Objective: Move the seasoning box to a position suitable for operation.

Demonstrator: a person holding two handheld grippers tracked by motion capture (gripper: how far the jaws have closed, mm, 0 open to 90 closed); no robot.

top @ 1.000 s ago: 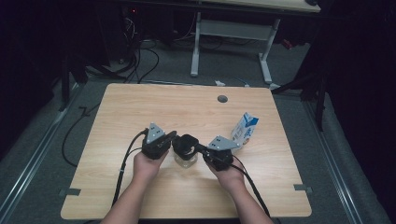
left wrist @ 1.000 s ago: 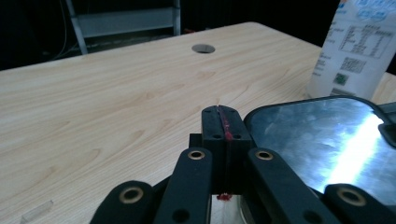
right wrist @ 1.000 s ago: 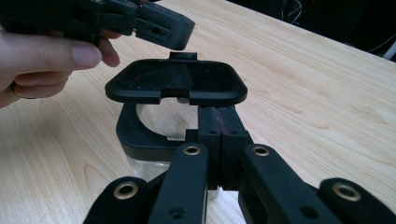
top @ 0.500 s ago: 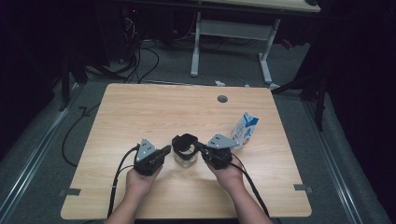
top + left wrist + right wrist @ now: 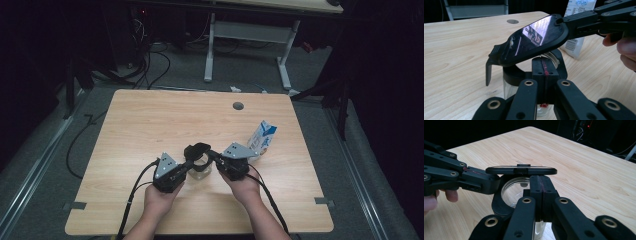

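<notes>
The black lid (image 5: 197,150) hides most of the jar (image 5: 200,169) from above. In the left gripper view, the left gripper (image 5: 544,75) covers the jar's near side, and the jar's bottom is cut off by the picture's edge. The carton (image 5: 577,30) is cut off at the top there, and its print is too small to read. The person's arms (image 5: 150,225) run off the near edge.

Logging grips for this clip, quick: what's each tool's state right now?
Left tool: closed on the jar's black rim.
Right tool: closed on the raised lid.
</notes>
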